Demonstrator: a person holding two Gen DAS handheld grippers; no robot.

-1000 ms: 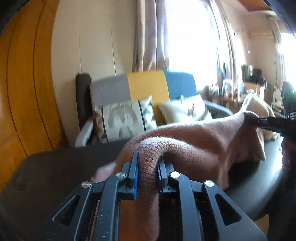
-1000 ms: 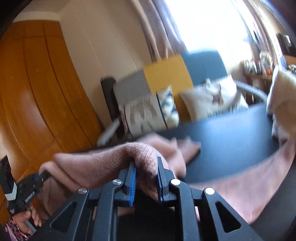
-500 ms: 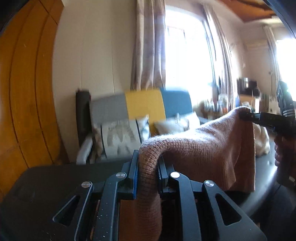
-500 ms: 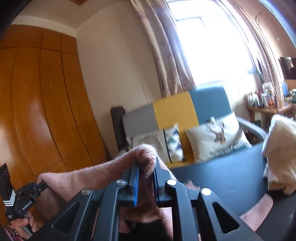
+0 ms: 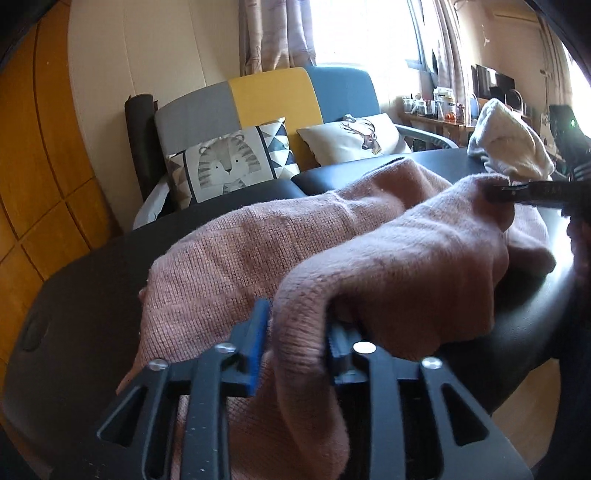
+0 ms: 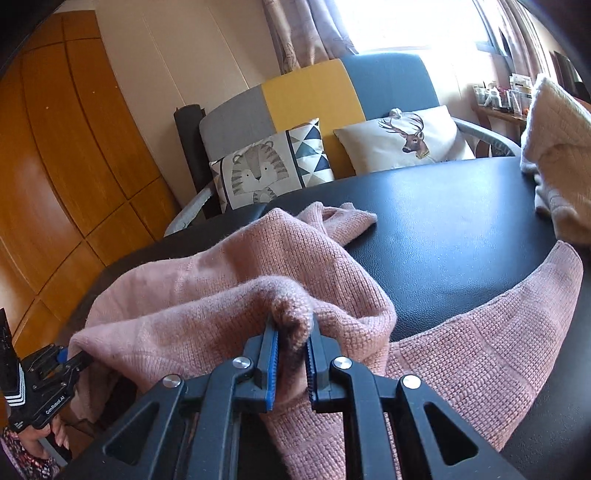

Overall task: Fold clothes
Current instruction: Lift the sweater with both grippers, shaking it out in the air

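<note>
Left wrist view: left gripper (image 5: 295, 343) at lower centre, jaws just opening, pink sweater (image 5: 280, 243) fold loose between. Stretches rightward across black table (image 5: 74, 295) to right gripper (image 5: 508, 192), clamped on knit at right edge.

place: home living room | evidence: grey, yellow and blue upholstered sofa (image 6: 332, 88) sitting by the wall, carrying tiger-print cushion (image 6: 266, 170) and deer-print cushion (image 6: 406, 134) | patterned curtains (image 5: 277, 33) hanging beside bright window | orange wooden panelled wardrobe doors (image 6: 62, 147) standing alongside
</note>
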